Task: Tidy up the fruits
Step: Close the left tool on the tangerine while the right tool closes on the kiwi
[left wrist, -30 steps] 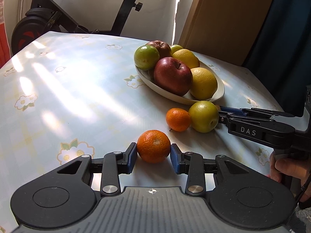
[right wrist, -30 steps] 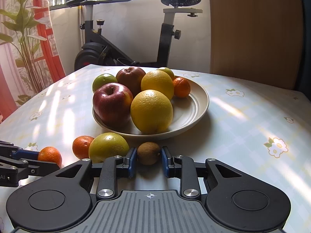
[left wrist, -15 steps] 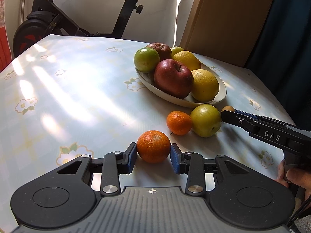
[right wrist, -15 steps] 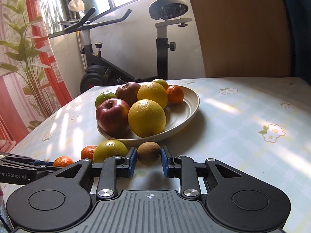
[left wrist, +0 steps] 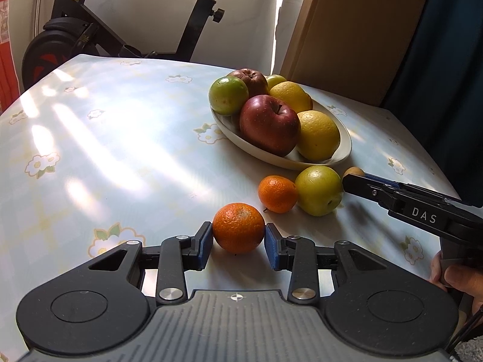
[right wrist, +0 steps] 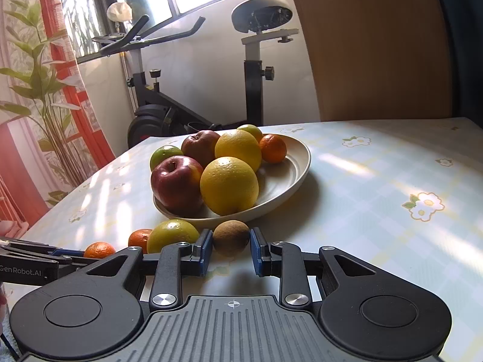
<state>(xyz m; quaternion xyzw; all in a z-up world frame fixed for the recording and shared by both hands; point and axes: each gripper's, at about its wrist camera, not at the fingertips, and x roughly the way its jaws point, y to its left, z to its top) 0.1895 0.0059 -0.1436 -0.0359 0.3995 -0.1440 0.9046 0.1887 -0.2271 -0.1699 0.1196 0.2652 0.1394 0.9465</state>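
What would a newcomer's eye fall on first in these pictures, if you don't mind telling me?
Most likely the heaped fruit plate at mid-table, with its big yellow orange and red apple at the front. Next, the two held fruits: the left tool is closed on a tangerine, and the right tool on a brown kiwi just before the plate.

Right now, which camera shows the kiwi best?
The right wrist view: the kiwi sits whole between the right gripper pads, in front of the bowl. In the left wrist view only a small brown tip of it shows behind the right gripper's finger.
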